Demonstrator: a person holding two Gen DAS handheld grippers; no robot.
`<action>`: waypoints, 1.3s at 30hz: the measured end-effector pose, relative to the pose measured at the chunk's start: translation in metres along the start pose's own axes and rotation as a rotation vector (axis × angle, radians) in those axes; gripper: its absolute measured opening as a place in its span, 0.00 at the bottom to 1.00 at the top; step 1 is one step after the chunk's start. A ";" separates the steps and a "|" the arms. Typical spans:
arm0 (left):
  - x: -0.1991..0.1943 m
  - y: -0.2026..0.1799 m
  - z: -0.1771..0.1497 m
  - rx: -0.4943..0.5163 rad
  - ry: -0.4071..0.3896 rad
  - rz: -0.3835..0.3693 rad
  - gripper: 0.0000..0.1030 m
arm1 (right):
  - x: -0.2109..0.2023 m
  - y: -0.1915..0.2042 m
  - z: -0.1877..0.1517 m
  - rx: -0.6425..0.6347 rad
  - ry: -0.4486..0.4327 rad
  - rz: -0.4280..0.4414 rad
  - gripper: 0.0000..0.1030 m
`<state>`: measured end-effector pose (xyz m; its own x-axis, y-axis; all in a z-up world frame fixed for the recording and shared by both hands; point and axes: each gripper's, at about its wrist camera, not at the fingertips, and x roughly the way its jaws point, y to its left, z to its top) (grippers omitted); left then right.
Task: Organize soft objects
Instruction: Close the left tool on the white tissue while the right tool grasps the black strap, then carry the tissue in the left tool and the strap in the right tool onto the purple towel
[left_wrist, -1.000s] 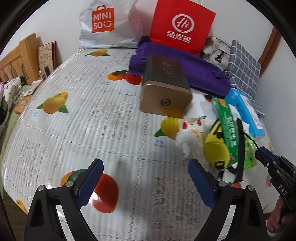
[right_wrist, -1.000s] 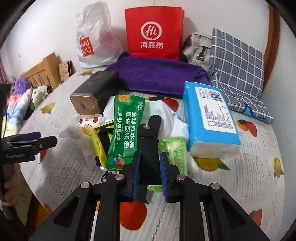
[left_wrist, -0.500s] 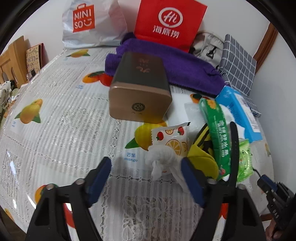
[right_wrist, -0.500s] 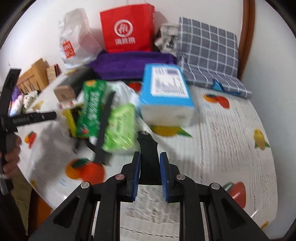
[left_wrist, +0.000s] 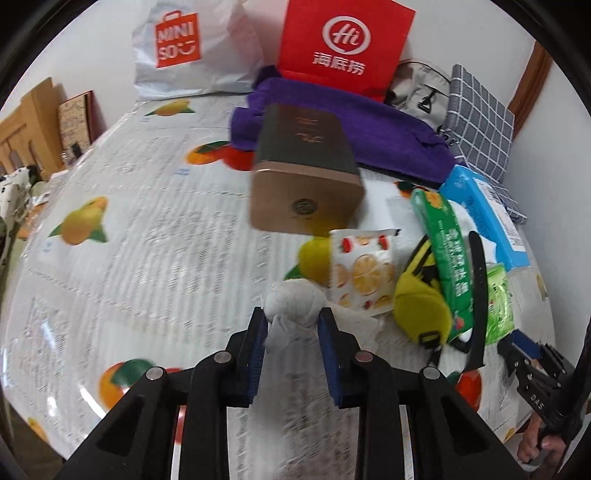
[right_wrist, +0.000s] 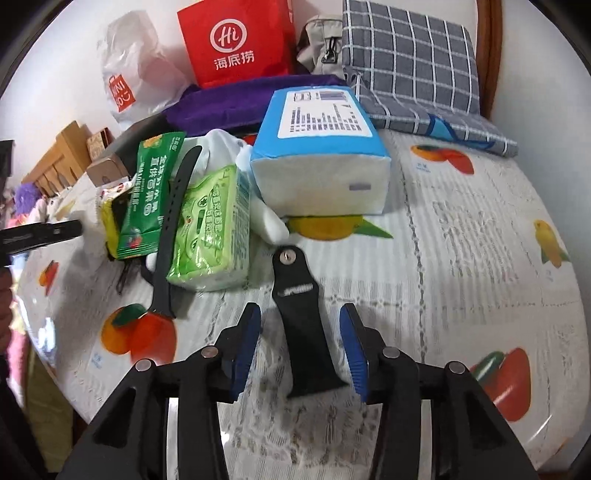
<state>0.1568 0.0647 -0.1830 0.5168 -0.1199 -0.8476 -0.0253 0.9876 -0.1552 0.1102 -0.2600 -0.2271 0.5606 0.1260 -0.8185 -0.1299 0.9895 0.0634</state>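
Table (left_wrist: 155, 229), fruit-print cover, carries everything. Back edge: white bag (left_wrist: 184, 48), red bag (left_wrist: 343, 40), checked cushion (right_wrist: 410, 55) at the right, purple towel (left_wrist: 369, 136) in front of the bags. Brown box (left_wrist: 306, 184) lies on its side just in front of the towel.

Clutter pile right of the box in the left view: blue tissue pack (right_wrist: 321, 147), lime wipes pack (right_wrist: 210, 229) beside it, green sachet (right_wrist: 151, 192) with a black strap (right_wrist: 173, 221) lying between sachet and wipes, yellow pouch (left_wrist: 421, 295), fruit-print packet (left_wrist: 362, 269).

Left gripper (left_wrist: 291, 332): jaws closing, white cloth wad (left_wrist: 291, 302) between the pads, pads touching it on both sides. Wad sits on the table just in front of the fruit-print packet, at the near edge of the pile.

Right gripper (right_wrist: 299, 343): jaws opening, black wedge (right_wrist: 303, 321) between the pads, pads clear of it. Wedge rests flat on the table, near the wipes, apart from the pile.
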 end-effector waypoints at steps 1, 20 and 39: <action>-0.003 0.004 -0.001 -0.004 -0.003 0.005 0.26 | 0.001 0.004 -0.001 -0.025 -0.011 -0.024 0.40; -0.072 0.000 0.016 -0.003 -0.120 0.008 0.24 | -0.060 0.003 0.028 0.022 -0.109 0.019 0.21; -0.100 -0.033 0.065 0.040 -0.191 -0.008 0.25 | -0.090 0.018 0.099 0.013 -0.194 0.011 0.21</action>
<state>0.1619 0.0502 -0.0604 0.6702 -0.1103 -0.7339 0.0118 0.9904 -0.1381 0.1384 -0.2462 -0.0955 0.7065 0.1470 -0.6923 -0.1271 0.9886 0.0803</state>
